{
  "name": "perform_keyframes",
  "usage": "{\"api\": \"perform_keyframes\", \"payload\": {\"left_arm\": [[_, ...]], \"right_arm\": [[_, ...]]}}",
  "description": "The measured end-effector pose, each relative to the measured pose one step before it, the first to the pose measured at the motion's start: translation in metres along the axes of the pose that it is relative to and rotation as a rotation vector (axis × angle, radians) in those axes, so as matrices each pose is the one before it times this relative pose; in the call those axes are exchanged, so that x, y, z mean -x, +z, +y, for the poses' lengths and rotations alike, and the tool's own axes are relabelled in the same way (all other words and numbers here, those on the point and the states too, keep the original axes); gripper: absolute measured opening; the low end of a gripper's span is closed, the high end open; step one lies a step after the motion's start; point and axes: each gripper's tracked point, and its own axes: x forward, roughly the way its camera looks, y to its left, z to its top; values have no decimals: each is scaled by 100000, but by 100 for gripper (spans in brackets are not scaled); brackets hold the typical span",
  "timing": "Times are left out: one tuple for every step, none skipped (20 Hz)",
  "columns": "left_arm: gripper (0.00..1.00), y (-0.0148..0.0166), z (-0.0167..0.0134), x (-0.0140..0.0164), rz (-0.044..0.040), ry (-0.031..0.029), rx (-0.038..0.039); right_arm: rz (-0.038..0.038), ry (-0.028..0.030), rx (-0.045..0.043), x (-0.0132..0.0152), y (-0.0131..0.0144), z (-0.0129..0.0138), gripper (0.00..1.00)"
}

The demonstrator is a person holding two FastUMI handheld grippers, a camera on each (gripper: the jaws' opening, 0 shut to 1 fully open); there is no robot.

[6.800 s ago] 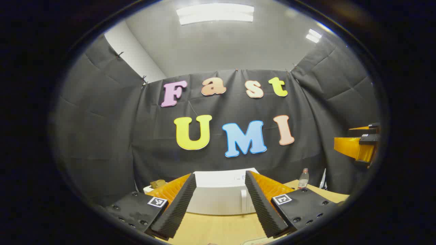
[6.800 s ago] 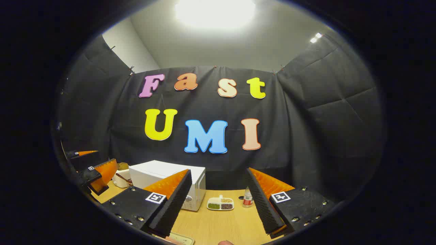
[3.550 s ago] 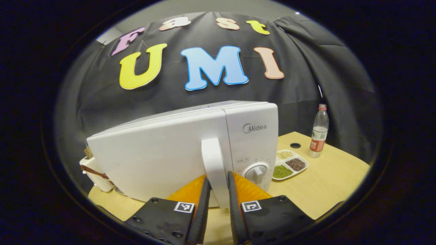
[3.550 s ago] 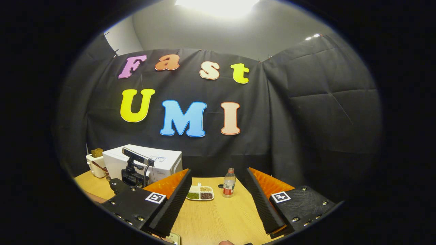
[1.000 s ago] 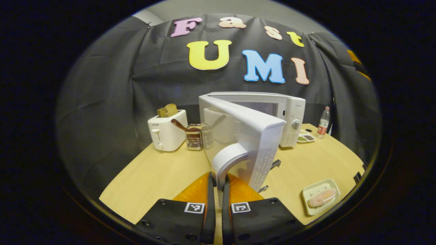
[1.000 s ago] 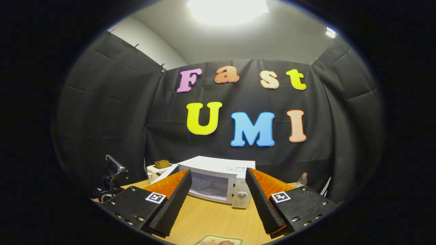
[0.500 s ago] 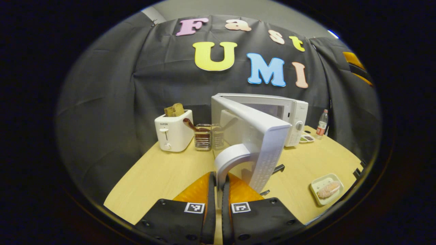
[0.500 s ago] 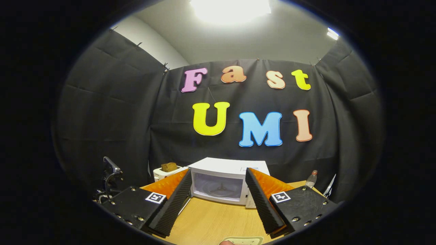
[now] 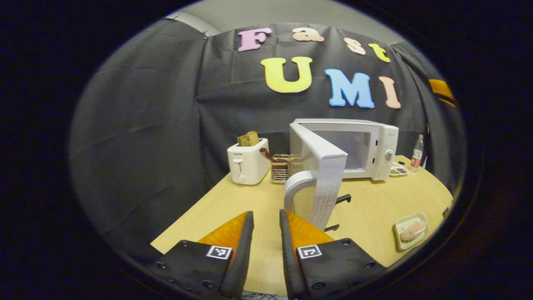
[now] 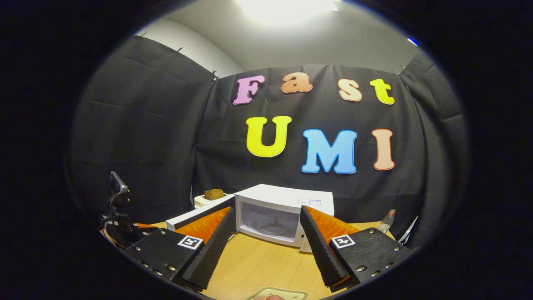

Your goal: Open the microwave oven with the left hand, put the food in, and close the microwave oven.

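White box microwave oven (image 9: 366,148) sits at the back of the light wooden table (image 9: 233,204), door (image 9: 322,175) swung wide open, one breaded food piece (image 9: 412,230) on one pale square plate (image 9: 399,239) near the front right. Left gripper (image 9: 265,216): jaws slightly apart, holding nothing, just short of the door's curved handle (image 9: 293,187); right gripper (image 10: 266,218): jaws wide, nothing held. Left gripper view adds one white toaster (image 9: 245,160), one wire utensil rack (image 9: 281,168), one clear bottle (image 9: 416,152); right gripper view shows the oven's cavity with turntable (image 10: 268,225).

left gripper (image 9: 265,254): two wedge fingers on black mounts, each mount carrying a small square black-and-white marker and round screws
right gripper (image 10: 266,246): same build, ribbed inner finger faces, square markers, screws along the mounts' lower edges
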Motion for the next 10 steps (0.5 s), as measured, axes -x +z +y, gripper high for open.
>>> {"api": "perform_keyframes", "payload": {"left_arm": [[49,761,-120,968,-1846,2278,2198],[54,766,-334,1120,-1643,2162,1319],[66,704,-310,879,-1864,2639,237],[78,1031,-230,1107,-2682,2653,-469],[90,1324,-133,1276,-3224,2893,-534],[94,1366,-125,1298,-3244,2806,-111],[97,1298,37,1292,-3244,3287,205],[96,1181,103,1054,-2393,3082,492],[97,677,-179,556,-1428,1683,647],[94,736,-182,887,-1542,2076,620]], "right_arm": [[2827,3240,1417,-126,-892,-322,96],[2974,3541,1636,-138,-976,-424,96],[3349,3755,1739,-49,-1170,-184,97],[3427,4105,1509,26,-1184,-90,96],[2892,4074,1096,-3,-1263,-1,97],[2940,3851,1034,-81,-1272,106,97],[3287,3035,2242,10,-1393,134,97],[2570,2354,3537,127,-1198,77,97],[2141,2397,3850,-12,-1241,234,97],[1836,2687,3437,92,-1333,526,97]]}}
